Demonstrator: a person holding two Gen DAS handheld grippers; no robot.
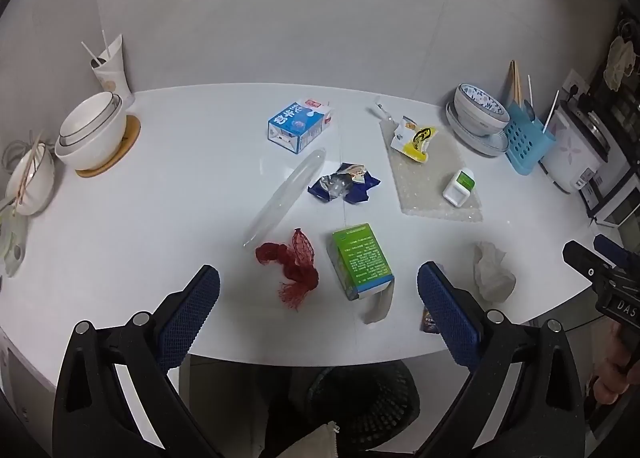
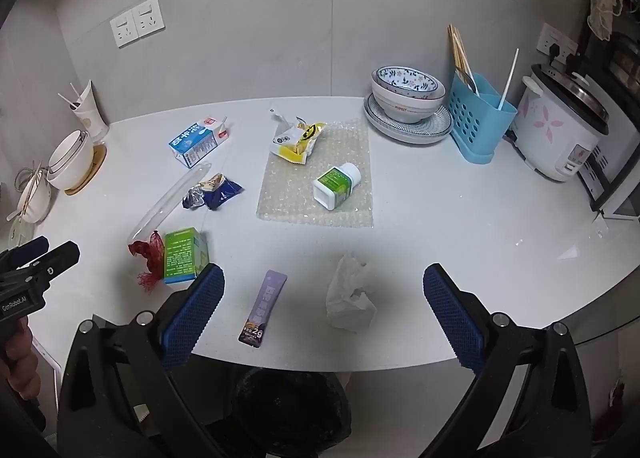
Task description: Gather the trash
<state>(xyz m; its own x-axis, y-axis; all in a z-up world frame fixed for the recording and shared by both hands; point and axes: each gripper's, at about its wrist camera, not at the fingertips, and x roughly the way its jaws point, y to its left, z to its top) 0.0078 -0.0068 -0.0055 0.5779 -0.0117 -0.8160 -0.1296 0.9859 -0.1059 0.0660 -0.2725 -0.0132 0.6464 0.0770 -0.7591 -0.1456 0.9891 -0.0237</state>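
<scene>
Both grippers hover above the near edge of the white table (image 1: 160, 186), jaws spread wide and holding nothing: the left gripper (image 1: 318, 290) over the red net (image 1: 294, 270) and green box (image 1: 362, 260), the right gripper (image 2: 324, 296) over the purple sachet (image 2: 262, 304) and crumpled tissue (image 2: 350, 296). Farther back lie a clear tube (image 1: 286, 196), a blue wrapper (image 1: 344, 188) and a milk carton (image 1: 300, 124). On the bubble wrap (image 2: 316, 178) sit a yellow snack bag (image 2: 298, 140) and a small white bottle (image 2: 338, 186) on its side. A dark bin (image 2: 288, 410) stands under the table's near edge
</scene>
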